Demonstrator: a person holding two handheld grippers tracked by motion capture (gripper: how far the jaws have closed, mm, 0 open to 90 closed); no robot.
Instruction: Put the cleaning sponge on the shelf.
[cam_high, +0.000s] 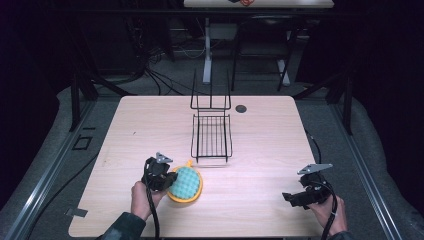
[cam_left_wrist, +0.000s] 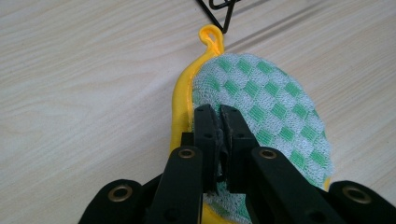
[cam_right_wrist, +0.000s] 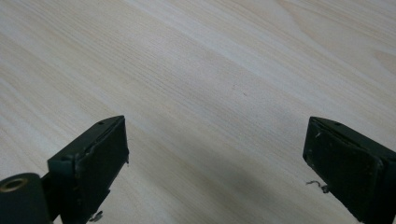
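Observation:
A round scrubbing pad (cam_high: 187, 183), green-and-white checked mesh on a yellow backing with a small yellow loop, is at the front left of the wooden table (cam_high: 260, 150). My left gripper (cam_high: 169, 180) is at its left edge. In the left gripper view the pad (cam_left_wrist: 266, 102) tilts up on its edge, and the left gripper (cam_left_wrist: 219, 116) is shut on it, jaws pinching the mesh side near the yellow rim. My right gripper (cam_high: 290, 197) rests low over the front right of the table. In its own view the right gripper (cam_right_wrist: 215, 158) is open wide above bare wood.
A black wire rack (cam_high: 211, 135) stands in the middle of the table, just behind the pad; its corner (cam_left_wrist: 219, 14) is close to the pad's loop. A small dark round disc (cam_high: 241, 108) lies near the far edge. Cables trail from both grippers.

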